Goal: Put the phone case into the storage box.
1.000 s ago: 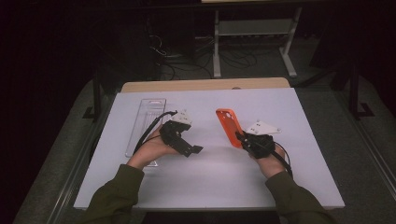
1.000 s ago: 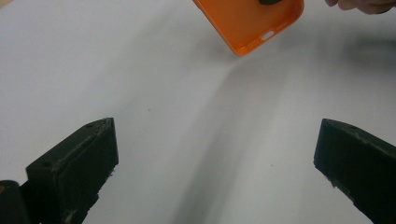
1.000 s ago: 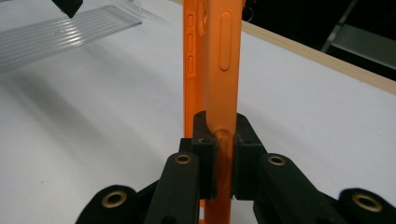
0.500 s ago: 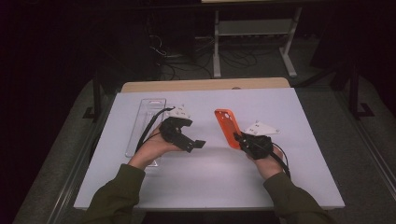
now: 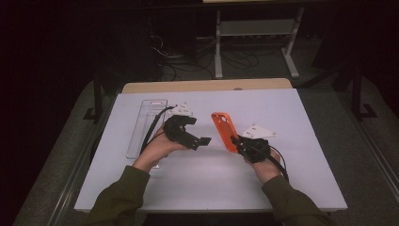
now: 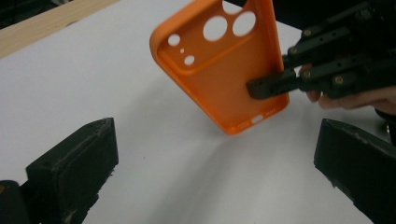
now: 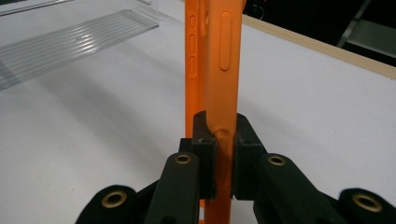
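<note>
Landmark: the white table (image 5: 301,179); every place below is given from it.
Phone case: an orange phone case (image 5: 225,130) is held up off the table near its middle, tilted, its open inner side with the camera cut-outs turned toward the left gripper.
Right gripper: the right gripper (image 5: 236,142) is clamped on one long edge of the case near its bottom end; in the right gripper view the soft rim visibly buckles between the pads (image 7: 205,158).
Left gripper: the left gripper (image 5: 203,141) hovers above the table's left-middle, jaws wide apart with nothing between them, aimed at the case and just short of it.
Clear tray: a clear plastic tray (image 5: 147,123) lies flat on the table's left part, behind the left hand, well apart from the case.
Step in hand: likely passing or bracing the case between the two grippers.
Doing it well: the left jaws should close on the free long edge or the bottom corner, away from the camera holes.
Risk: the rim is pliant, so a hard squeeze would fold it; the right grip should hold until the left one is firm.
</note>
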### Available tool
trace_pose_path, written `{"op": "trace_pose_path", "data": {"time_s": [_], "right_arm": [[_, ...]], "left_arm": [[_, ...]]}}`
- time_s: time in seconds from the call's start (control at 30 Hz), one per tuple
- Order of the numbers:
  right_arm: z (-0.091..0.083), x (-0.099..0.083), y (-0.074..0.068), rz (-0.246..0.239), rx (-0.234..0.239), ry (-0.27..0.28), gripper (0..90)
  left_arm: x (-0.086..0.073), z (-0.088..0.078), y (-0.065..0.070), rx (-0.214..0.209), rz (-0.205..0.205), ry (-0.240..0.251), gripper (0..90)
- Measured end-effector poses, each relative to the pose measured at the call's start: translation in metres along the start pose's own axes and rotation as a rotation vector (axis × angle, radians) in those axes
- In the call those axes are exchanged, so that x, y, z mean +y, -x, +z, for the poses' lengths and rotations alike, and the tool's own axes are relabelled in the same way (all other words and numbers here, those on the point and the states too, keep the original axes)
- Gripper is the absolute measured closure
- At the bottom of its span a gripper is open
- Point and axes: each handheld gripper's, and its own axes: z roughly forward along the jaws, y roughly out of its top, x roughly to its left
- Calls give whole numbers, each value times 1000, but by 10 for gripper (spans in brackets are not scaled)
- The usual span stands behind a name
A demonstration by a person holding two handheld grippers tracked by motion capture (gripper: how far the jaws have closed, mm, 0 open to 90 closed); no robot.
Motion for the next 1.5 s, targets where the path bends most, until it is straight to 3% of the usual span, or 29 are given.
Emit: {"op": "trace_pose_path", "data": {"time_s": [0.17, 0.4, 0.9, 1.17, 1.5], "right_arm": [[3, 1, -6, -29, 14, 5, 815], [4, 2, -13, -12, 28, 5, 815], [4, 5, -25, -40, 53, 27, 815], [4, 6, -32, -45, 55, 32, 815], [6, 6, -36, -64, 49, 53, 816]], "left_arm": [[2, 1, 0, 3, -19, 25, 0], [5, 0, -2, 11, -17, 46, 0], [10, 3, -3, 13, -39, 83, 0], [10, 6, -1, 3, -83, 113, 0], [8, 12, 0, -4, -103, 128, 0]]}}
